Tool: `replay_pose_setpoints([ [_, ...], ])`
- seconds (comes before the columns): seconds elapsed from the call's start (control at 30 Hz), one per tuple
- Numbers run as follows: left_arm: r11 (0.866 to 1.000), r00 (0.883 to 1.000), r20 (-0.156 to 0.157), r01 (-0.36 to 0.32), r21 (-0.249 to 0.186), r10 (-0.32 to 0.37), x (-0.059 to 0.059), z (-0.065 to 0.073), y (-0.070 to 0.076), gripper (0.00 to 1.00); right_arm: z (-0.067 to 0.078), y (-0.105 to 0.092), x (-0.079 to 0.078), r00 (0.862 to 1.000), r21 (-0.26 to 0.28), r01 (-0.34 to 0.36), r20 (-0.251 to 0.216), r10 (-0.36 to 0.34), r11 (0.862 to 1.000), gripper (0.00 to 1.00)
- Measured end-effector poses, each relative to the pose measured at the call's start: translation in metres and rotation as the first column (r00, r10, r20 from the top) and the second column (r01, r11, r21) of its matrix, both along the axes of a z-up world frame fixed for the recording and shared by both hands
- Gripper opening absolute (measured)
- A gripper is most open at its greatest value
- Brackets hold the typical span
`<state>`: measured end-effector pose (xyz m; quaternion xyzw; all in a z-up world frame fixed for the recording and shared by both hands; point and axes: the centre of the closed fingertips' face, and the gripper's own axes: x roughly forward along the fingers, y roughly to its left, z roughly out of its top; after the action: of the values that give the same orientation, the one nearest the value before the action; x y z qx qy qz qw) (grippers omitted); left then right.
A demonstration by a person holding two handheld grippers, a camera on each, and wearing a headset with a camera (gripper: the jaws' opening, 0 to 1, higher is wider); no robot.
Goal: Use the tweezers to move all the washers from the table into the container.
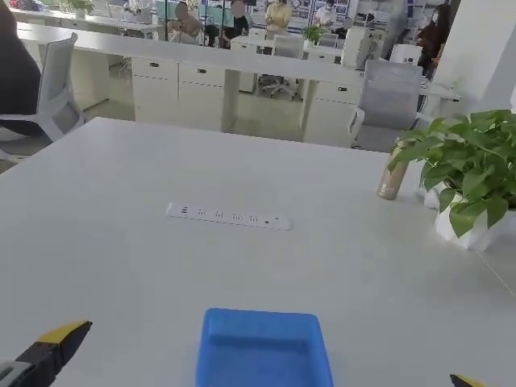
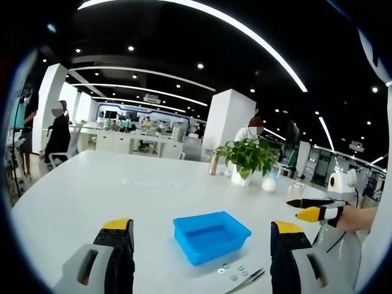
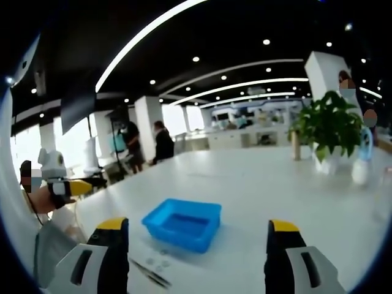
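Washers (image 2: 231, 269) lie beside the tweezers (image 2: 245, 283) on your white surface (image 1: 121, 266), lower centre of the left gripper view, just below the blue tub (image 2: 211, 236). Your left tongs (image 2: 202, 225) and right tongs (image 3: 198, 225) are spread wide. In the head view a power strip (image 1: 228, 216) sits mid-frame, a plant (image 1: 472, 169) at right, and office desks (image 1: 201, 60) along the top.

White bench (image 1: 121, 258), matte. Near edge, centre: blue container (image 1: 264, 348), open top. Mid-bench: white power strip (image 1: 228, 216), parallel to far edge. Far right corner: metallic bottle (image 1: 393, 173), upright; potted plant (image 1: 468, 173) beside it along right edge. Between container and near edge: scattered washers (image 2: 231, 271), with tweezers (image 2: 246, 282) beside them.
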<state>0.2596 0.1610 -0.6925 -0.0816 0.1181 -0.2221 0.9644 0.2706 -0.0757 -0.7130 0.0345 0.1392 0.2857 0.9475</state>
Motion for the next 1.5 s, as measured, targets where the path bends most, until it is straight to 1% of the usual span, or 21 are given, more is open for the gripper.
replay_pose_setpoints([
  [0.03, 1.0, 1.0, -0.005, 0.004, -0.001, -0.004, 0.0, -0.001, -0.001, 0.94, 0.0, 0.0, 0.001, 1.0, -0.018, 0.001, 0.006, -0.001, 1.0, 0.93],
  [0.17, 1.0, 0.999, -0.022, 0.028, -0.003, -0.028, 0.0, -0.003, -0.003, 0.9, -0.005, 0.003, 0.003, 0.999, -0.06, -0.019, -0.034, 0.017, 0.998, 0.97],
  [0.23, 0.999, 0.999, -0.026, 0.04, -0.001, -0.04, 0.0, -0.004, -0.005, 0.89, -0.006, 0.005, 0.003, 0.999, -0.074, -0.034, -0.037, 0.031, 0.997, 0.96],
  [0.37, 0.998, 0.998, -0.038, 0.06, 0.028, -0.059, -0.004, -0.006, -0.008, 0.87, -0.007, 0.01, 0.0, 0.997, -0.106, -0.065, -0.04, 0.061, 0.992, 0.94],
  [0.57, 0.991, 0.991, -0.084, 0.109, 0.08, -0.103, -0.011, -0.019, -0.012, 0.83, -0.018, 0.017, -0.008, 0.992, -0.145, -0.11, -0.077, 0.099, 0.983, 0.83],
  [0.67, 0.982, 0.985, -0.111, 0.147, 0.121, -0.133, -0.014, -0.027, -0.014, 0.8, -0.023, 0.02, -0.011, 0.989, -0.154, -0.13, -0.087, 0.117, 0.979, 0.77],
  [0.73, 0.974, 0.979, -0.127, 0.178, 0.137, -0.161, -0.017, -0.031, -0.018, 0.73, -0.027, 0.024, -0.013, 0.984, -0.152, -0.157, -0.105, 0.142, 0.976, 0.7],
  [0.8, 0.963, 0.965, -0.158, 0.231, 0.14, -0.209, -0.021, -0.038, -0.023, 0.67, -0.031, 0.028, -0.015, 0.977, -0.169, -0.194, -0.119, 0.175, 0.966, 0.61],
  [0.9, 0.935, 0.945, -0.204, 0.295, 0.198, -0.255, -0.025, -0.051, -0.028, 0.63, -0.041, 0.035, -0.022, 0.959, -0.242, -0.275, -0.145, 0.245, 0.931, 0.47],
  [0.93, 0.917, 0.936, -0.22, 0.324, 0.234, -0.274, -0.026, -0.056, -0.029, 0.61, -0.045, 0.039, -0.025, 0.949, -0.28, -0.308, -0.156, 0.274, 0.909, 0.44],
  [0.97, 0.905, 0.928, -0.233, 0.346, 0.249, -0.29, -0.027, -0.059, -0.031, 0.56, -0.048, 0.041, -0.026, 0.944, -0.301, -0.326, -0.162, 0.288, 0.896, 0.42],
  [1.0, 0.89, 0.915, -0.252, 0.378, 0.256, -0.316, -0.028, -0.063, -0.034, 0.53, -0.056, 0.041, -0.026, 0.937, -0.33, -0.345, -0.174, 0.303, 0.879, 0.41],
  [1.1, 0.862, 0.885, -0.292, 0.437, 0.258, -0.362, -0.032, -0.071, -0.041, 0.45, -0.067, 0.046, -0.028, 0.92, -0.365, -0.389, -0.194, 0.339, 0.846, 0.36],
  [1.17, 0.826, 0.864, -0.325, 0.479, 0.297, -0.385, -0.034, -0.08, -0.044, 0.42, -0.07, 0.05, -0.031, 0.912, -0.377, -0.409, -0.202, 0.357, 0.831, 0.32],
  [1.2, 0.793, 0.854, -0.342, 0.502, 0.345, -0.391, -0.036, -0.085, -0.044, 0.4, -0.072, 0.053, -0.033, 0.907, -0.384, -0.421, -0.21, 0.366, 0.822, 0.3],
  [1.23, 0.779, 0.854, -0.34, 0.507, 0.368, -0.394, -0.036, -0.087, -0.044, 0.38, -0.073, 0.054, -0.033, 0.904, -0.389, -0.426, -0.212, 0.371, 0.817, 0.29],
  [1.27, 0.761, 0.843, -0.346, 0.527, 0.379, -0.412, -0.038, -0.089, -0.048, 0.36, -0.074, 0.056, -0.035, 0.9, -0.397, -0.435, -0.214, 0.38, 0.808, 0.28],
  [1.33, 0.76, 0.836, -0.353, 0.536, 0.367, -0.419, -0.039, -0.091, -0.052, 0.34, -0.077, 0.057, -0.036, 0.895, -0.411, -0.445, -0.215, 0.39, 0.795, 0.23],
  [1.37, 0.752, 0.826, -0.364, 0.551, 0.361, -0.43, -0.041, -0.094, -0.055, 0.34, -0.079, 0.059, -0.037, 0.89, -0.423, -0.455, -0.212, 0.403, 0.784, 0.21],
  [1.4, 0.746, 0.82, -0.37, 0.56, 0.36, -0.437, -0.042, -0.096, -0.057, 0.33, -0.081, 0.06, -0.038, 0.888, -0.419, -0.46, -0.22, 0.404, 0.783, 0.2],
  [1.5, 0.714, 0.799, -0.401, 0.59, 0.377, -0.448, -0.044, -0.105, -0.061, 0.29, -0.093, 0.063, -0.042, 0.871, -0.429, -0.491, -0.25, 0.423, 0.758, 0.21],
])
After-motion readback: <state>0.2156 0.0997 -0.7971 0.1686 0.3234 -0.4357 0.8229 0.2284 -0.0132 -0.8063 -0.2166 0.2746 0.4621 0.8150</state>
